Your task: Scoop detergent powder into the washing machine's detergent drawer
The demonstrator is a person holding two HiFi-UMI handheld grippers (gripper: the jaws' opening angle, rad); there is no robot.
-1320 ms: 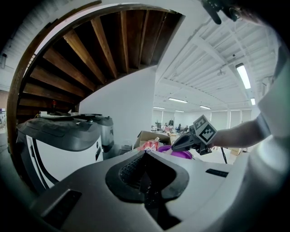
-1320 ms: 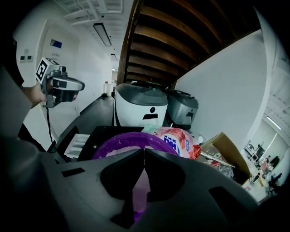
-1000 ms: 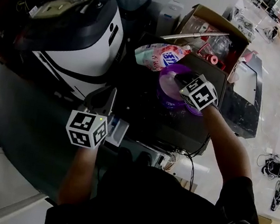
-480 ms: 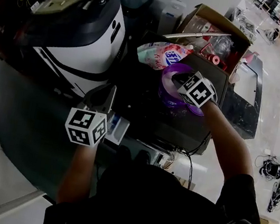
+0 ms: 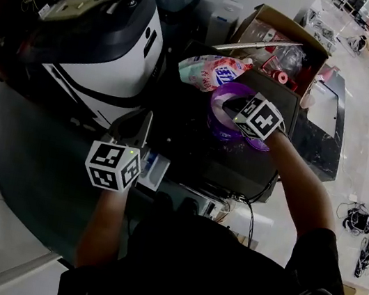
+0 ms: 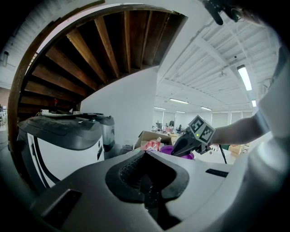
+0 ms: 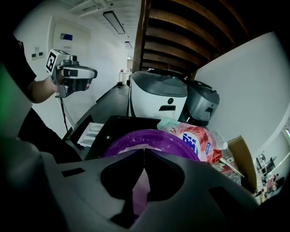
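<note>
A purple bowl [image 5: 218, 124] with white powder inside stands on the black washing machine top [image 5: 184, 150]; it also fills the middle of the right gripper view [image 7: 156, 137]. My right gripper [image 5: 230, 105] points down into it. Its jaws [image 7: 144, 154] are shut on a purple strip, which looks like a scoop handle [image 7: 138, 195]; the scoop's cup is hidden. A pink and white detergent bag [image 5: 208, 71] lies just behind the bowl. The pale detergent drawer [image 5: 154, 171] juts out at the machine's front left. Just left of the drawer, my left gripper [image 5: 139, 125] is held up with its jaws shut on nothing [image 6: 146, 156].
A large white and black appliance [image 5: 98, 36] stands to the left of the machine. An open cardboard box [image 5: 282, 37] with clutter sits behind the bowl. A black stand [image 5: 326, 126] is at the right, and cables [image 5: 355, 219] lie on the floor.
My right gripper has shifted slightly left and lower over the purple bowl. The left gripper has stayed almost still.
</note>
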